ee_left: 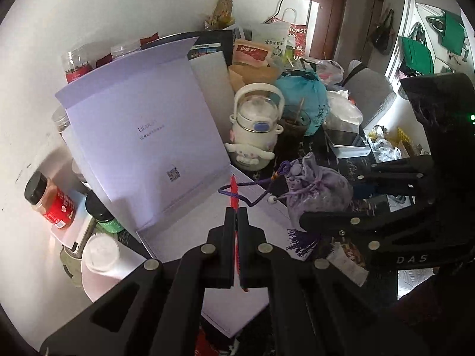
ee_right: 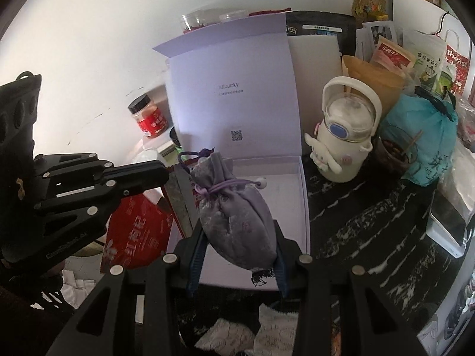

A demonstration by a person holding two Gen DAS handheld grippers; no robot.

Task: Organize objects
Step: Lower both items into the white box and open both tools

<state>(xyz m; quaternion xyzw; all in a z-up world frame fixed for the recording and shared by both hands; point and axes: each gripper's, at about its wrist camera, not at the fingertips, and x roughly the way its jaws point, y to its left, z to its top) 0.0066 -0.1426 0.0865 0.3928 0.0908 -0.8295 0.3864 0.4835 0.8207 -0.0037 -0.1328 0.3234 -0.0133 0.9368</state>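
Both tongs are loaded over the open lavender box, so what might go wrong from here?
1. The purple pouch is pinched only at its lower end by the right tongs; it may slip out.
2. Its drawstring loop lies across the thin red item in the left tongs; they might snag.
3. The raised box lid stands close and may get knocked.

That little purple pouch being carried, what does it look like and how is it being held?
The pouch is a small lavender drawstring bag of shiny, satin-like cloth with a faint woven pattern, plump as if filled. A purple cord cinches its neck and ends in a white bead; a dark fringe hangs below its base. The right gripper clamps its lower half from both sides, holding it tilted above the open lilac box, not resting in it.
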